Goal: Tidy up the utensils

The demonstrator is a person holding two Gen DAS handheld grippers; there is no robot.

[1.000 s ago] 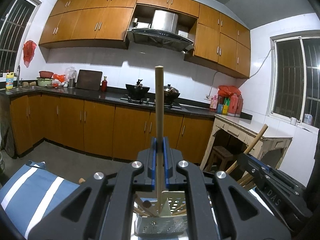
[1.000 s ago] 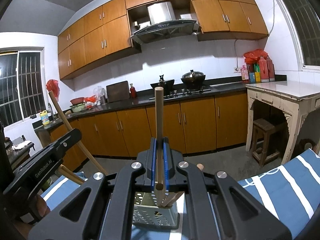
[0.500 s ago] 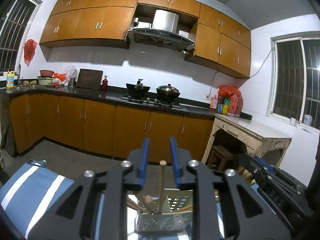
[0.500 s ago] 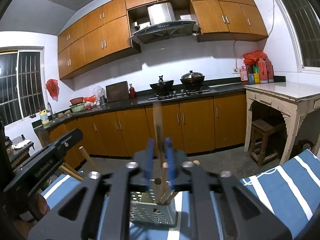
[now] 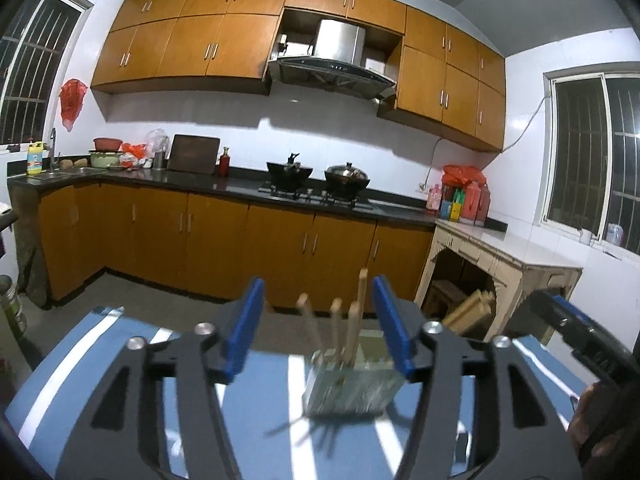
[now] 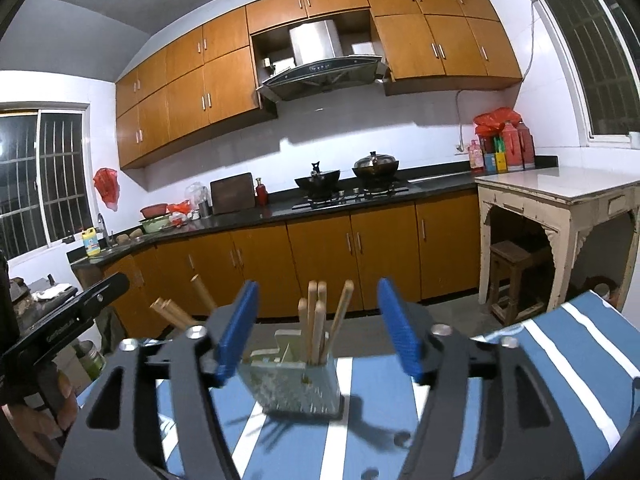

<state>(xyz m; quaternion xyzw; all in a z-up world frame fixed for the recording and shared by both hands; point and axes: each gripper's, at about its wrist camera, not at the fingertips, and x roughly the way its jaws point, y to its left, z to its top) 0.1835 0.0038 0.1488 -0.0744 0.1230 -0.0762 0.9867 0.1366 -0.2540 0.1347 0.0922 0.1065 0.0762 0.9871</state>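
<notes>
A perforated metal utensil holder stands on a blue-and-white striped cloth; it also shows in the right wrist view. Several wooden chopsticks stand upright in it, also seen in the right wrist view. My left gripper is open and empty, its blue pads on either side of the holder. My right gripper is open and empty, framing the holder. More wooden sticks show behind the left gripper in the right wrist view.
The striped cloth covers the table under the holder. Kitchen cabinets and a counter with pots run along the far wall. A white side table with a stool under it stands at right.
Both grippers opened and let go of their chopsticks, which dropped into the holder. Both grippers have drawn back, so the holder now sits farther out between the pads.
</notes>
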